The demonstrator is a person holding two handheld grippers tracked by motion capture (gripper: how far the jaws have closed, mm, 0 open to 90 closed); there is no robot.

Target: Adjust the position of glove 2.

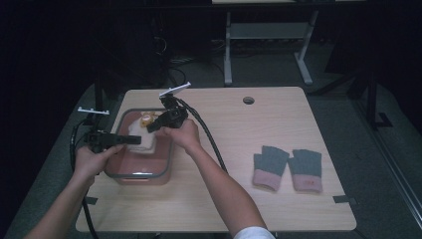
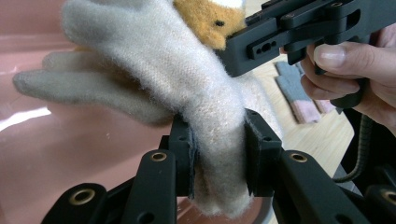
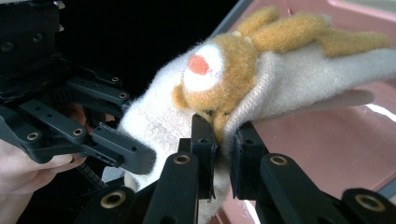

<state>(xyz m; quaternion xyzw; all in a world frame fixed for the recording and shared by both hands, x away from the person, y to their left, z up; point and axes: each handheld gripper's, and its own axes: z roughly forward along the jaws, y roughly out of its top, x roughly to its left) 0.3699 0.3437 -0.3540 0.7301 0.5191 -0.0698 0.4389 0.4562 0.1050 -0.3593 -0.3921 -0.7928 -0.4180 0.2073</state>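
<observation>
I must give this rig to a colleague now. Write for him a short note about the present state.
Left gripper: shut on the cream glove, near its cuff.
Right gripper: shut on the same glove, by its orange bear patch.
The glove is held over the pink bin. The grey pair of gloves lies on the table, untouched.
Left to do: lift the cream glove out of the bin.

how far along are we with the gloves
Done: a grey-and-pink pair lies flat on the table. In hand: the left gripper and right gripper both pinch a cream glove with a bear patch over the pink bin. Left, probably: lifting it out and laying it down.
</observation>
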